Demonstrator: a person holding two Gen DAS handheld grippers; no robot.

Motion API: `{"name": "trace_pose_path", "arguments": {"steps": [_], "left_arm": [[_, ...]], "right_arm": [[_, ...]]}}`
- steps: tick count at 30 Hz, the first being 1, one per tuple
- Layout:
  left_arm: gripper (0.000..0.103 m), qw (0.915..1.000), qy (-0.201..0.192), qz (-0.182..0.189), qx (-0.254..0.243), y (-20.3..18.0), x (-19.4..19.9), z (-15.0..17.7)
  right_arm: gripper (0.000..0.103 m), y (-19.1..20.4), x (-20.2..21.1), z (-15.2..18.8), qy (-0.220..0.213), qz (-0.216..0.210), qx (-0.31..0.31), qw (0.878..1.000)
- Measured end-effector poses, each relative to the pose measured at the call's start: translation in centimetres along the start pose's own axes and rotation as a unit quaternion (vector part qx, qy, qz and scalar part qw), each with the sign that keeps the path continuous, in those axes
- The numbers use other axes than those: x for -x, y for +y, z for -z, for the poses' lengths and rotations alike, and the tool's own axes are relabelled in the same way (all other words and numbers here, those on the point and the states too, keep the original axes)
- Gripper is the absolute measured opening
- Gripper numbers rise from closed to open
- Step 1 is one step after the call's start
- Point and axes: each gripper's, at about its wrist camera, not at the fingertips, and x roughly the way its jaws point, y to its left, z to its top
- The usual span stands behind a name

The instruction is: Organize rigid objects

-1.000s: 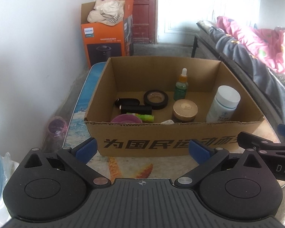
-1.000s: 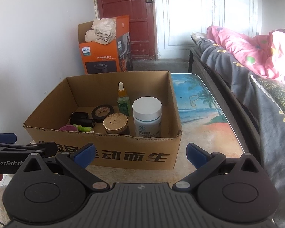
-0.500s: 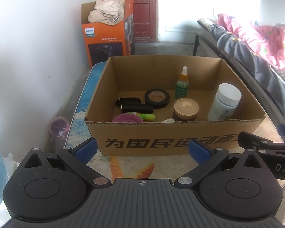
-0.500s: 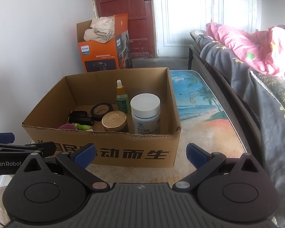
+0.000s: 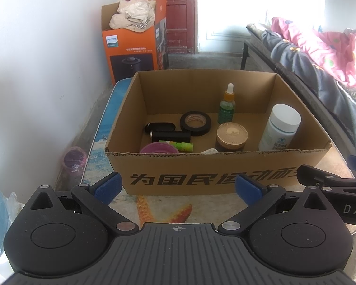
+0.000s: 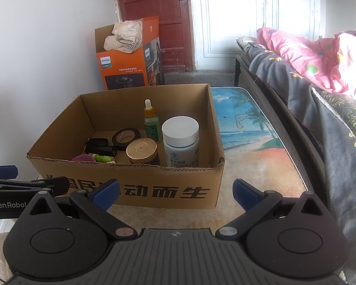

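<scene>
Both tools hang short of the cardboard box [image 5: 216,173], which sits on the beach-print table [image 6: 246,128]. My left gripper [image 5: 178,187] is spread wide, nothing between its blue pads. My right gripper [image 6: 175,191] is likewise wide apart and empty.

All the rigid items I can see are inside the box:
- White pill bottle [image 5: 280,128], upright by the right wall. I judge it light, stiff plastic with smooth, somewhat slippery sides. Long axis vertical, cap up. I'd take it across the body below the cap.
- Green dropper bottle [image 5: 227,104], upright near the back wall, tip up. Possibly glass, so I treat it as fragile. It is tall and narrow, so likely to tip. I'd hold it mid-body, not by the dropper.
- Gold-lidded jar [image 5: 231,135], squat, lid up. Probably the heaviest piece. I'd grip across its sides.
- Black tape roll [image 5: 195,123], lying flat with its hole facing up. Stiff and grippy. I'd pinch through the rim.
- Black cylinder [image 5: 170,135], lying on its side, long axis running left to right across the box. It may roll, so I'd grip across the middle.
- Yellow-green tube [image 5: 180,145], also lying left to right, just in front of the cylinder.
- Pink dish [image 5: 158,148], at the near wall and partly hidden by it. I cannot tell its depth.

A flat black piece [image 5: 160,126] behind the cylinder is too dark to identify.
</scene>
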Motion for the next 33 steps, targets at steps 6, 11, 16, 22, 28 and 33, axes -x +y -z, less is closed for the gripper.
{"name": "trace_pose_path", "arguments": {"steps": [6, 11, 16, 22, 28, 33], "left_arm": [[0.102, 1.0000, 0.002, 0.001, 0.002, 0.06, -0.07, -0.02], [0.102, 1.0000, 0.006, 0.002, 0.003, 0.10, -0.18, -0.08], [0.102, 1.0000, 0.007, 0.003, 0.005, 0.21, -0.25, -0.12], [0.102, 1.0000, 0.008, 0.001, 0.006, 0.16, -0.27, -0.11], [0.102, 0.9999, 0.009, 0.001, 0.007, 0.12, -0.29, -0.13], [0.102, 0.9999, 0.009, 0.001, 0.007, 0.16, -0.29, -0.13]], "right_arm": [[0.103, 0.01, -0.03, 0.00, 0.000, 0.000, 0.000, 1.000], [0.103, 0.04, -0.11, 0.04, 0.002, 0.000, 0.000, 1.000], [0.103, -0.01, -0.19, 0.00, 0.002, 0.000, 0.000, 1.000], [0.103, 0.06, -0.27, 0.03, 0.004, -0.001, -0.001, 1.000], [0.103, 0.10, -0.33, 0.01, 0.004, -0.001, -0.001, 1.000], [0.103, 0.18, -0.39, 0.03, 0.005, -0.001, -0.002, 1.000]]}}
